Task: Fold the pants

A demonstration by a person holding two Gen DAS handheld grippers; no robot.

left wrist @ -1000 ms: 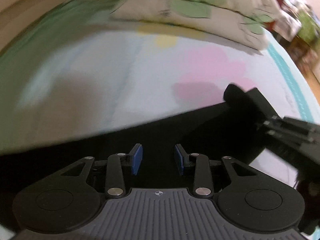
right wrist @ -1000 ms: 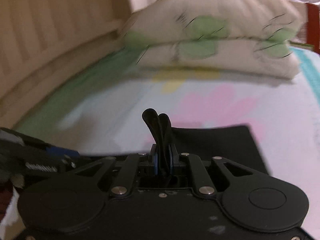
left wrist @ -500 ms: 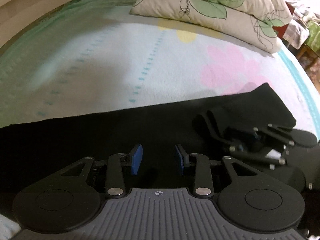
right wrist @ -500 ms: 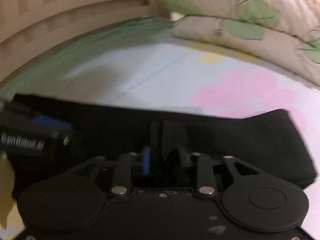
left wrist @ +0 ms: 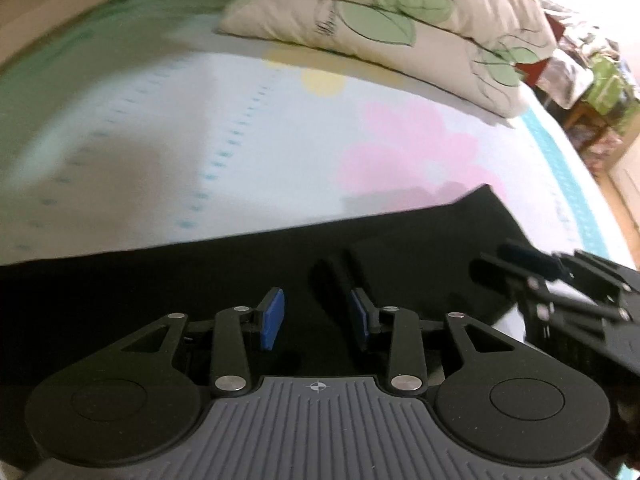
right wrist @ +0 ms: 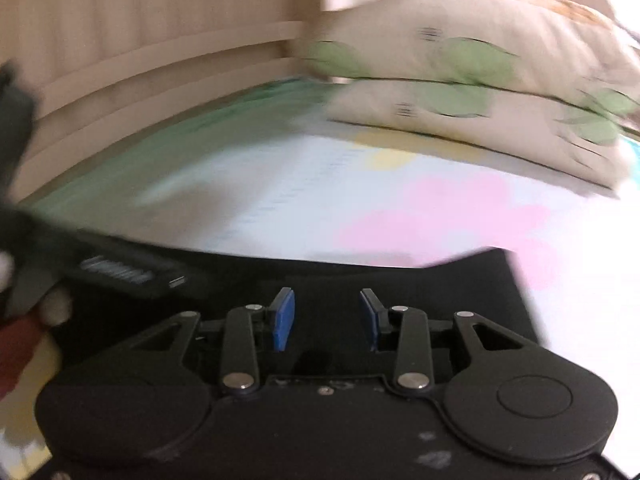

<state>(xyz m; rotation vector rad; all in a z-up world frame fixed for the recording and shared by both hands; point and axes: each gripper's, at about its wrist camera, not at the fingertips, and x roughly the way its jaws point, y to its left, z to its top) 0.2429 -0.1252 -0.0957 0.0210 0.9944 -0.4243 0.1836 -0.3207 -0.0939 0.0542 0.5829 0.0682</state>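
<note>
The black pants [left wrist: 200, 280] lie flat on the bed [left wrist: 240, 140], soft and floppy, best pinched at a folded edge; both grippers' [left wrist: 316, 316] [right wrist: 326, 316] jaws stand partly open, empty.

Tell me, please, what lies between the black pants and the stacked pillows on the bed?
Only bare bedsheet separates the pants from the pillows, clearest in the left wrist view.
</note>
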